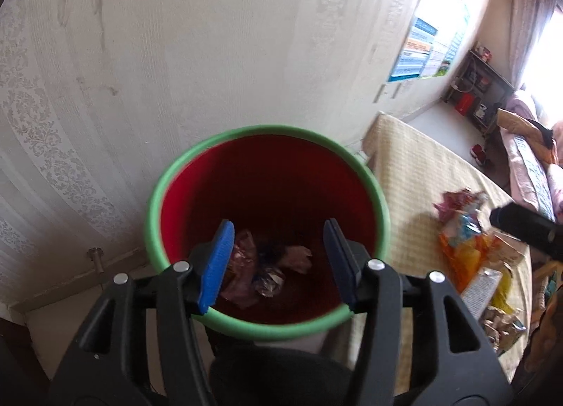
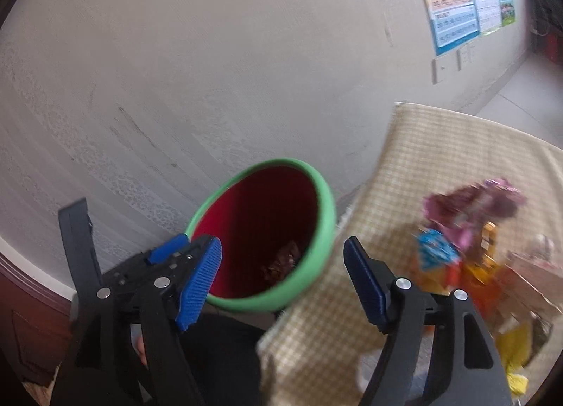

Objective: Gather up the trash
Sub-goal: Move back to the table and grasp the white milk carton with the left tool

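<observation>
Left wrist view — left gripper (image 1: 278, 261) hangs released above the bin (image 1: 380, 202), wrappers (image 1: 246, 265) inside; right gripper (image 2: 281, 283) released too — empty.

Smooth plastic bin (image 1: 158, 202), crinkly glossy foil wrappers (image 1: 461, 240), woven checked cloth (image 1: 415, 173), ribbed blue pads (image 1: 216, 265) on matt black plastic

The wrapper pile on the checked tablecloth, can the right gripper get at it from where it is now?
Probably yes. The right gripper is open and empty, pointing between the bin and the wrapper pile. Nothing stands between it and the pile on the tablecloth; it only needs to swing toward it.
</observation>
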The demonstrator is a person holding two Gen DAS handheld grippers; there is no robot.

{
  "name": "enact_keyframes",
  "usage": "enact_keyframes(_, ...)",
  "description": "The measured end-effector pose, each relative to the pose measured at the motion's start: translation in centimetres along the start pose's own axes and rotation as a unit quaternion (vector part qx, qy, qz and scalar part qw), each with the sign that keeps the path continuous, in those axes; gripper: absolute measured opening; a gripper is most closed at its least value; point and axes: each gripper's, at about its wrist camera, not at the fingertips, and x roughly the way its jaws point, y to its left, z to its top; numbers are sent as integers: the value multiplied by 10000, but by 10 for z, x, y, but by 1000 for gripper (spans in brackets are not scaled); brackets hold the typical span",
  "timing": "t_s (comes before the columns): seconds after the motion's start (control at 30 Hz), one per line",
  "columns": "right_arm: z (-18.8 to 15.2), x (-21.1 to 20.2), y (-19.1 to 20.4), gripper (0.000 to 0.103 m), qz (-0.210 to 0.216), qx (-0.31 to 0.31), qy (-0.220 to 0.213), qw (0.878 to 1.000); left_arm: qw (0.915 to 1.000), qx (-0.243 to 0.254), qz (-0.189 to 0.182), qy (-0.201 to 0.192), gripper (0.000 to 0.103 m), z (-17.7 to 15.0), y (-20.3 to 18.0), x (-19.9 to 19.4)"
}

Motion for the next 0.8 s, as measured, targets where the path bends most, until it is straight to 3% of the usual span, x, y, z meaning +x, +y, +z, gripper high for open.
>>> enact_keyframes(0.27,-64,-80,-70,73,-1095,413,-389,9924,9952,365,-821,390,55,-24,-77,-4)
enact_keyframes(0.4,-84,-107,-104,73,-1543,693,-411,9847,9824,1252,-1239,622,55,-45,-143,3)
enact_keyframes(0.5,-99,-128,-123,73,-1586,959,-555,9811,9695,1928,-1391,602,69,-57,-177,2)
enact_keyframes(0.67,-120,-143,-153,73,-1496,1433,-630,9763,9585,2324,-1424,835,70,-63,-197,24)
enact_keyframes(0.8,-129,-147,-160,73,-1344,1586,-671,9758,9465,2432,-1652,1330,70,-68,-206,46)
